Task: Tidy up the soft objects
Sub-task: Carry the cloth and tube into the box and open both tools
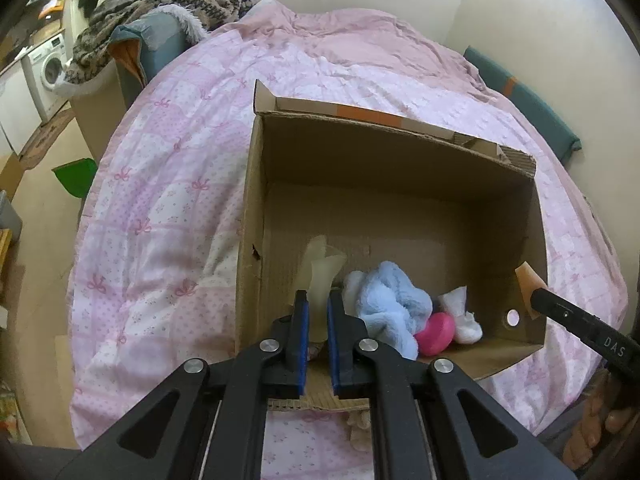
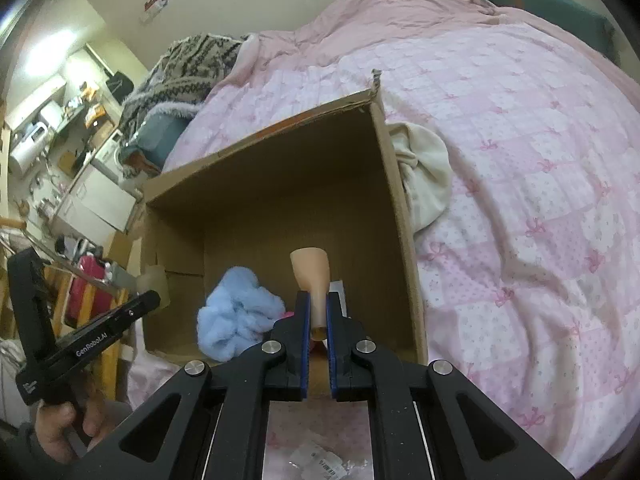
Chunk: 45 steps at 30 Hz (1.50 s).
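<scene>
An open cardboard box [image 1: 256, 208] lies on a pink bed; it also shows in the right wrist view [image 2: 396, 184]. Inside lie a light blue fluffy cloth [image 1: 394, 306], a pink round sponge [image 1: 436, 334] and a white bundle [image 1: 464, 316]. My left gripper [image 1: 318, 308] is shut on a pale translucent soft piece [image 1: 322, 272] and holds it over the box's near left part. My right gripper [image 2: 318, 312] is shut on a beige soft piece [image 2: 312, 276] over the box's near right part. The blue cloth [image 2: 240, 316] lies left of it.
A cream cloth [image 2: 424, 176] lies on the pink quilt [image 2: 520, 200] just outside the box's right wall. A patterned fuzzy blanket [image 1: 168, 4] is heaped at the bed's far left. A washing machine [image 1: 46, 70] and a green item [image 1: 76, 176] stand on the floor at left.
</scene>
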Each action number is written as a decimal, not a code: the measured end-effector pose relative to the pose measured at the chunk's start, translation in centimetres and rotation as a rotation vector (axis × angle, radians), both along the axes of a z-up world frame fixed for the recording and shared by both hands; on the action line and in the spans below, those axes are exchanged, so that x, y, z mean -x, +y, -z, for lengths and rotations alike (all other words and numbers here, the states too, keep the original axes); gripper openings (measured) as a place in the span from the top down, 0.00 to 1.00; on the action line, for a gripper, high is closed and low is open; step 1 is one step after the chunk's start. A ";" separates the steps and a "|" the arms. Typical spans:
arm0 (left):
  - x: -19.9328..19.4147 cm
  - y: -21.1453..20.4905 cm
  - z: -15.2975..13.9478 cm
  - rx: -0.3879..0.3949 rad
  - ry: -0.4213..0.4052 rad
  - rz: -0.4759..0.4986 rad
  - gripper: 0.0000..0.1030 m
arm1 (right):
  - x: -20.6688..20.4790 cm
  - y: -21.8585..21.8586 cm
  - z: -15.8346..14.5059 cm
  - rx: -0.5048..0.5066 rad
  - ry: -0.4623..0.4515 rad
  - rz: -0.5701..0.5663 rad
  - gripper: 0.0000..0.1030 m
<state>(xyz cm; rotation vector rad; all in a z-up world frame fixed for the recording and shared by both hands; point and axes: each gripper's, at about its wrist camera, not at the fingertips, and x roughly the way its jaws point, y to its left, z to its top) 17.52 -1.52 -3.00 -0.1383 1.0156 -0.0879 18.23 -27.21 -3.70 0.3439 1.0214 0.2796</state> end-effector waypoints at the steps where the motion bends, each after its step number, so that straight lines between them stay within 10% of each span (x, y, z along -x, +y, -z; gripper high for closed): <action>1: 0.0 0.0 0.0 -0.004 -0.002 -0.003 0.92 | 0.0 0.1 0.1 0.008 0.003 -0.001 0.91; 34: 0.7 -1.8 0.1 -0.059 -0.017 0.057 0.87 | -0.3 1.5 1.4 0.036 0.057 -0.052 0.90; 45: 1.6 -2.5 -1.2 -0.080 -0.091 0.075 0.56 | -0.2 1.2 1.2 0.003 0.047 -0.037 0.75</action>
